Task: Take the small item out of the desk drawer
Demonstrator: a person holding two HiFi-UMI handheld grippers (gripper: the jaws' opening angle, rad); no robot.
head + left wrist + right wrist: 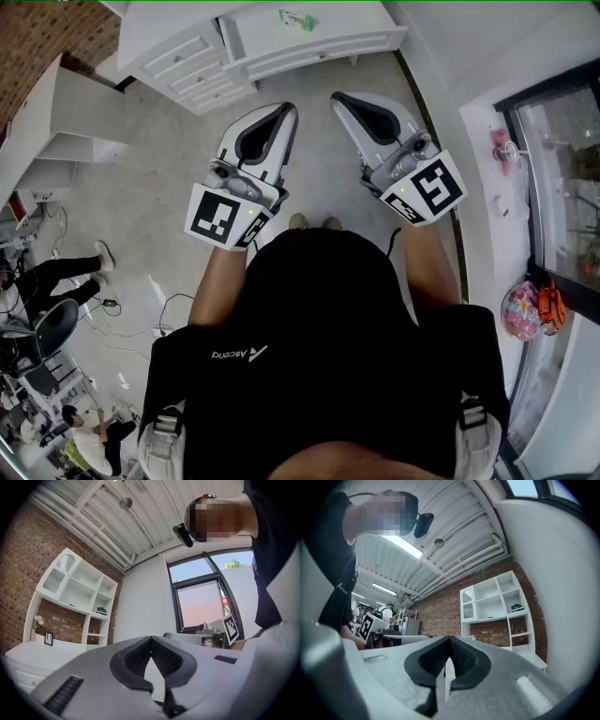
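Black shirt [319,356] fills the lower half of the head view, worn by the person who stands on a grey floor [141,187] with both bare forearms held forward. Beyond the floor, along the top edge, stands a white desk [347,33] with a stack of drawer fronts on its left part. A dark-framed window [562,159] runs down the right side. In the gripper views a white shelf unit [77,592] stands against a brick wall [28,564].

Both grippers hang side by side over the floor, short of the desk and touching nothing. The left gripper [281,112] has its jaws closed tip to tip with nothing between them, as its own view shows [150,639]. The right gripper [345,101] is likewise closed and empty [450,639]. Each carries a marker cube [225,216] next to the wrist.

The small green item [296,19] lies on a white surface of the desk, near its middle, well apart from both grippers. Whether that surface is the tabletop or a pulled-out drawer cannot be told.
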